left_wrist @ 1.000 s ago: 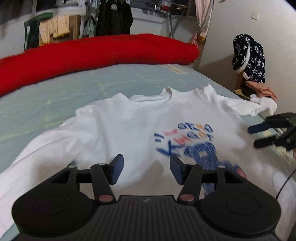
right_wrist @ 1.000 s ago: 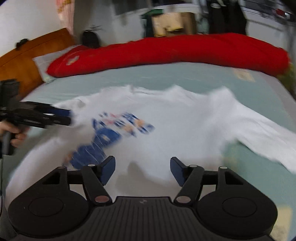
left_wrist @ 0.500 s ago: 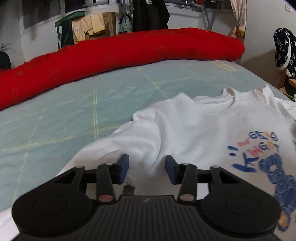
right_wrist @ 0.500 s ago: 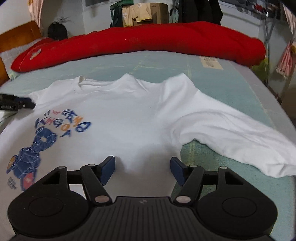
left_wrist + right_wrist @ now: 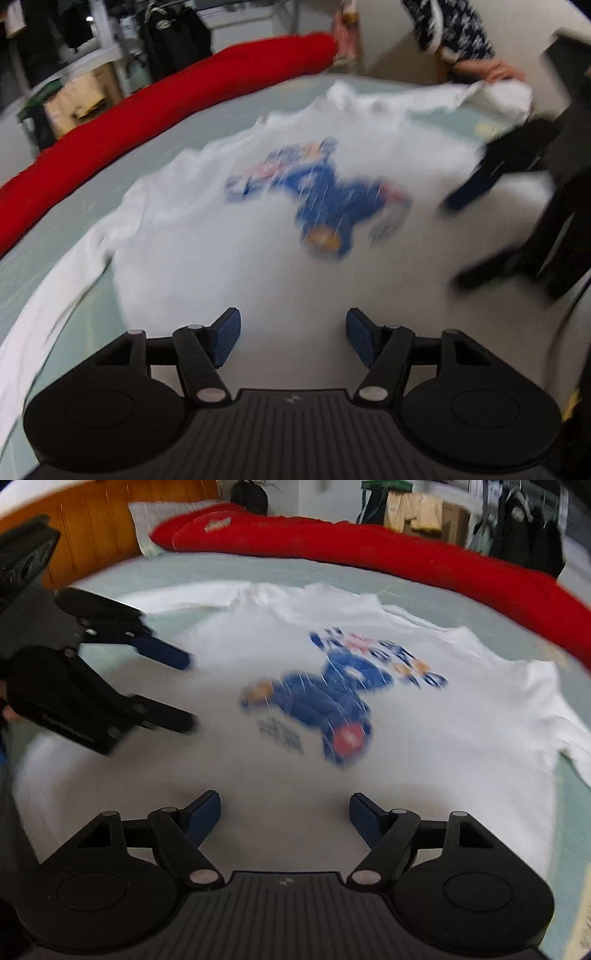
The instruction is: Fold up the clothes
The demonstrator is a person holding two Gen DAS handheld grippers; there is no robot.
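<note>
A white long-sleeved shirt (image 5: 221, 258) (image 5: 443, 757) with a blue print (image 5: 325, 199) (image 5: 332, 698) lies face up and spread out on the bed. My left gripper (image 5: 291, 332) hovers over the shirt's lower body, its jaws opening with nothing between them. It also shows at the left of the right wrist view (image 5: 184, 692). My right gripper (image 5: 283, 806) hangs over the same lower part of the shirt, its jaws opening and empty. It appears blurred at the right of the left wrist view (image 5: 458, 240). Both views are smeared by motion.
The pale green bed sheet (image 5: 92, 306) (image 5: 166, 576) surrounds the shirt. A long red duvet (image 5: 147, 122) (image 5: 406, 561) runs along the far side. A wooden headboard (image 5: 92, 535) and a pillow (image 5: 155, 513) stand at one end. Hung clothes and boxes fill the background.
Half a second ago each gripper faced a sleeve at its own side. Both have swung inward over the shirt's lower body, each now seeing the other, and both stand wider.
</note>
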